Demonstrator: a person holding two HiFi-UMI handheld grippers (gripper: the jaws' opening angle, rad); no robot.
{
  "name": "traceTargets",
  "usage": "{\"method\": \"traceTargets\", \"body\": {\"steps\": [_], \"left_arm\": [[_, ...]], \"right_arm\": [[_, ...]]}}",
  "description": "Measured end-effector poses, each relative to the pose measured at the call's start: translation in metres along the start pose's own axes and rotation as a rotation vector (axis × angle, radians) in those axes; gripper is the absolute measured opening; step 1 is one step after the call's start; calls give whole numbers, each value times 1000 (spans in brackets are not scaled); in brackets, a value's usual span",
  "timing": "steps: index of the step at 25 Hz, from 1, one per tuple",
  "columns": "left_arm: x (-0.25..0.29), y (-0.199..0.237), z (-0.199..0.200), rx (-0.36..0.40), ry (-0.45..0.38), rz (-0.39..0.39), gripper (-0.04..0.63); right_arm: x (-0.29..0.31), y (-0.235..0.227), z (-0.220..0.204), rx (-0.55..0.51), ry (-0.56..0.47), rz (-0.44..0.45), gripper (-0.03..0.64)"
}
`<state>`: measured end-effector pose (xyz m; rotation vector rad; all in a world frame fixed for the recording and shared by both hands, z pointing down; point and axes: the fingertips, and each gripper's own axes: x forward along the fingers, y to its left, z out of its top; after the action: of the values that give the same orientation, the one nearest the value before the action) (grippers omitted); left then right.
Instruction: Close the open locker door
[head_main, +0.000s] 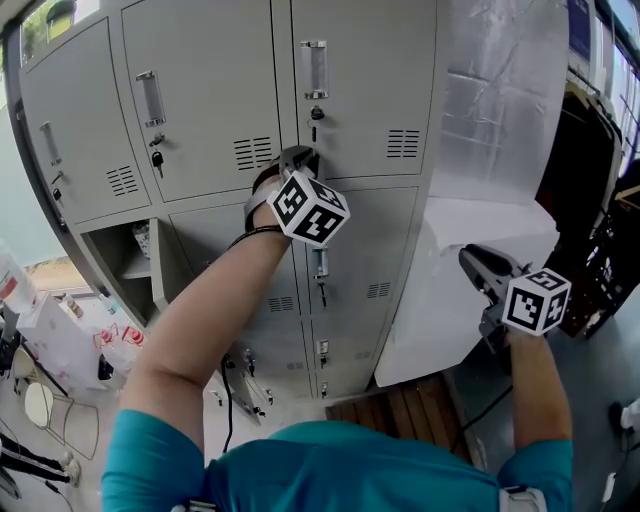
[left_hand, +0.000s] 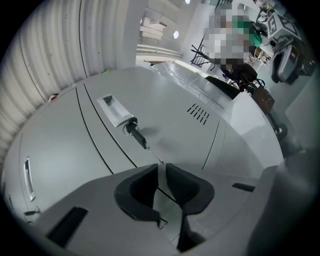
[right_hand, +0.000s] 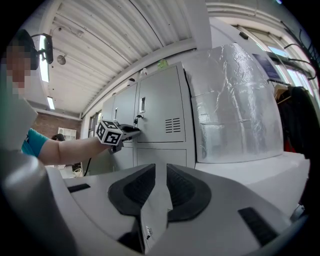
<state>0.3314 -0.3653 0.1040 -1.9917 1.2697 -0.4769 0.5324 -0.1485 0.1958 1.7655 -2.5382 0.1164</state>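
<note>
The bank of grey sheet-metal lockers (head_main: 370, 90) fills the head view, three columns of doors, each with a recessed handle and a louvred vent. Against its right flank stands a bulky white block wrapped in clear plastic film (head_main: 500, 110), which plays no part in the job.

The thing to be closed is the open grey locker door (head_main: 160, 275). It belongs to the left column, middle row, and juts out edge-on toward the person. The compartment (head_main: 118, 262) beside it is exposed, with a shelf and some small contents I cannot identify. Nothing touches that door, so I judge the closing push has not begun.

The left gripper (head_main: 300, 158) is held level against the closed fronts of the middle column, near where two doors meet and well to the right of the open door. Its jaws stand only a narrow slit apart, with bare locker face showing through and nothing held. That suits a flat push more than a grasp. To do the job it must travel down and left to the door's outer face.

The right gripper (head_main: 470, 258) is parked level beside the wrapped block, likely to keep it clear. Its jaws are likewise barely parted and empty.

A small dark key with a hanging tag (left_hand: 135, 131) sits in the lock just ahead of the left gripper. It could snag.
</note>
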Motion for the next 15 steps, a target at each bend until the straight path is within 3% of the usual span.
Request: {"method": "traceTargets", "body": {"steps": [10, 13, 15], "left_arm": [[5, 5, -1, -3, 25, 10, 22], [4, 6, -1, -47, 21, -8, 21], [4, 4, -3, -117, 15, -60, 23]], "right_arm": [[1, -7, -6, 9, 12, -7, 66], [2, -3, -4, 3, 8, 2, 66], [2, 1, -1, -1, 1, 9, 66]]}}
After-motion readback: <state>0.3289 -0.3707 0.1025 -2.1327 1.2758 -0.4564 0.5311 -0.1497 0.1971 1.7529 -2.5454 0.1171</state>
